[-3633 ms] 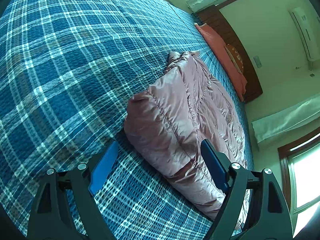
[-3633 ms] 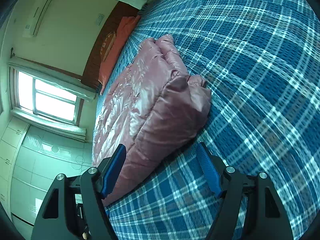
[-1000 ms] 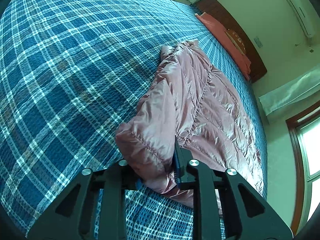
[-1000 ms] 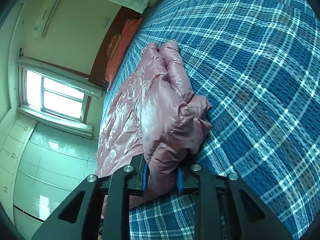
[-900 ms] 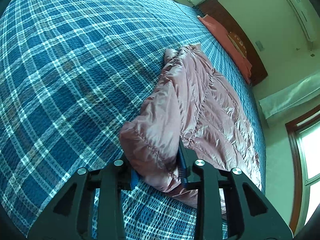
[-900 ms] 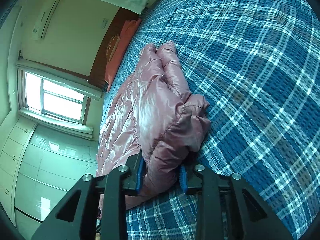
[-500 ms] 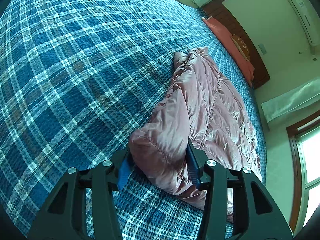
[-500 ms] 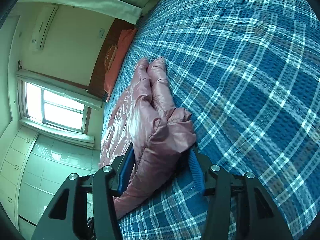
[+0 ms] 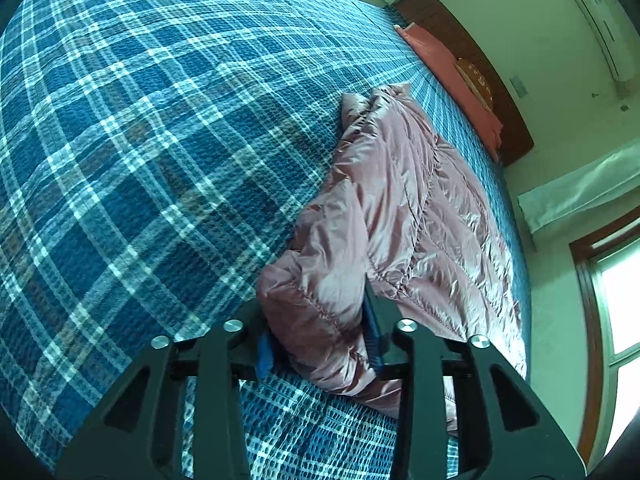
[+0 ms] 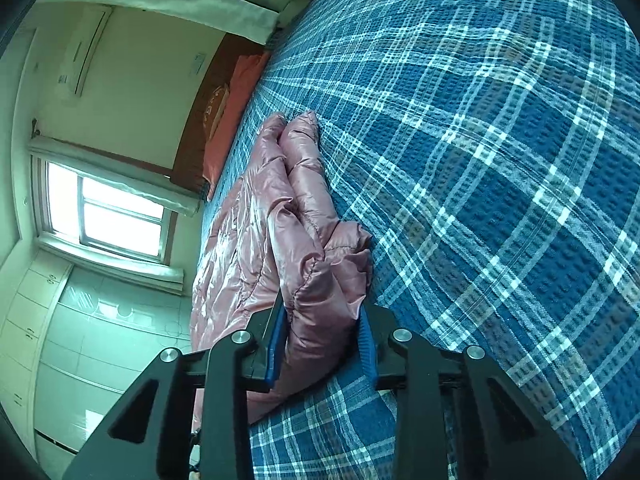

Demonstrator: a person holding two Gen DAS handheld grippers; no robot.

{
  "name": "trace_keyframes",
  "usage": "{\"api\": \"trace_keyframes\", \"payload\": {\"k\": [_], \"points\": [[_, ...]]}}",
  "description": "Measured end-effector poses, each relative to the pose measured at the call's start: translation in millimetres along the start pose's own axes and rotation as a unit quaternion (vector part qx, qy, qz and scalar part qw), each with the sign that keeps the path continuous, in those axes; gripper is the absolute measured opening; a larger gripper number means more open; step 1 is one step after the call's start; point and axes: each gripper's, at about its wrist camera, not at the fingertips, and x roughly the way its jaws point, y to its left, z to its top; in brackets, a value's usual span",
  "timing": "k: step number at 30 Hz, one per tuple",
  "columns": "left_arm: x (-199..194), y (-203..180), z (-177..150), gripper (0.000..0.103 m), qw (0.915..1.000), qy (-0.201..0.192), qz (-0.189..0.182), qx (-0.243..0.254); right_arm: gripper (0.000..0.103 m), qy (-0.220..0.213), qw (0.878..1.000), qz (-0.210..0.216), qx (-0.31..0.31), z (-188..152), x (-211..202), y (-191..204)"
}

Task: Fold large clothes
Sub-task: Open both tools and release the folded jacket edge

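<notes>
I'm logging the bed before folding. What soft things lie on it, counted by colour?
Pink: 1, the jacket.
Orange: 1, the pillow by the headboard.
Blue plaid: 1, the bedspread.
Total: 3.

One pink puffer jacket (image 9: 404, 216), one blue plaid bedspread (image 9: 160, 140), one orange pillow (image 9: 444, 60), one wall air conditioner (image 9: 600, 28), two grippers.

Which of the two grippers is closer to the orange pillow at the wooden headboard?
Neither clearly: the left gripper and right gripper each clamp a near-end corner of the shiny pink quilted jacket, and the orange pillow lies far beyond both, across the blue plaid bedspread.
</notes>
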Motion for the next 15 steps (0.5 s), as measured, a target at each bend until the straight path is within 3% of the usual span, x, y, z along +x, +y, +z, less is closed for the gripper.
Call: {"api": "trace_keyframes", "payload": {"k": [4,15], "points": [[-14.9,6.5,4.6,0.053,0.9999,-0.012,0.006,-0.002,0.04,-0.012,1.0,-0.012,-0.002,3.5,-12.0,1.6],[-41.9,-0.5,9.2,0.054,0.9944,-0.045,0.072,0.063,0.041,-0.052,0.995,-0.074,-0.04,20.8,-47.1,5.5]]}}
